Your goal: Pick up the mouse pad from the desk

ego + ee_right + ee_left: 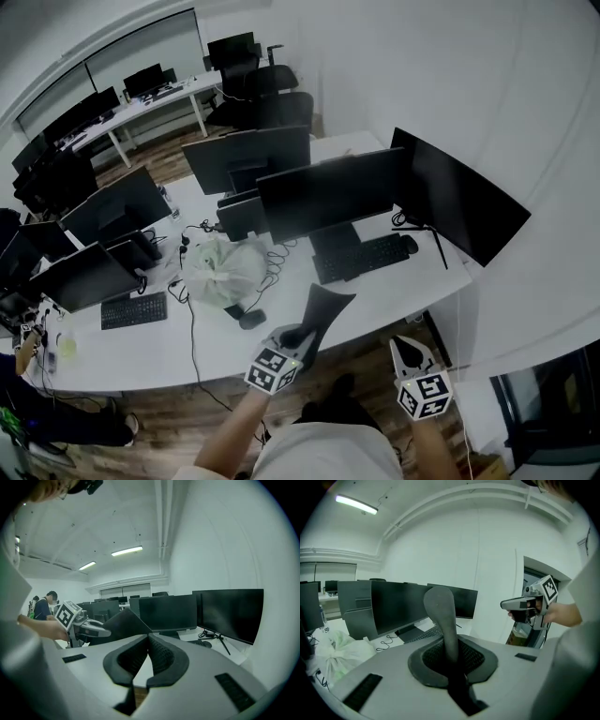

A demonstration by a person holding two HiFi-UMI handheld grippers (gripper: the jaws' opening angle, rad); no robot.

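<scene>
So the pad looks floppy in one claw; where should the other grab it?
The thin mouse pad is pinched at its near end by the left claw. Probably bring the right claw from the right onto its free far edge.

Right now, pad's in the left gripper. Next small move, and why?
Probably keep the left gripper shut and draw the mouse pad back a little from the desk. It is pinched by one edge, already off the surface, its free end above the desk; the right gripper is empty.
</scene>
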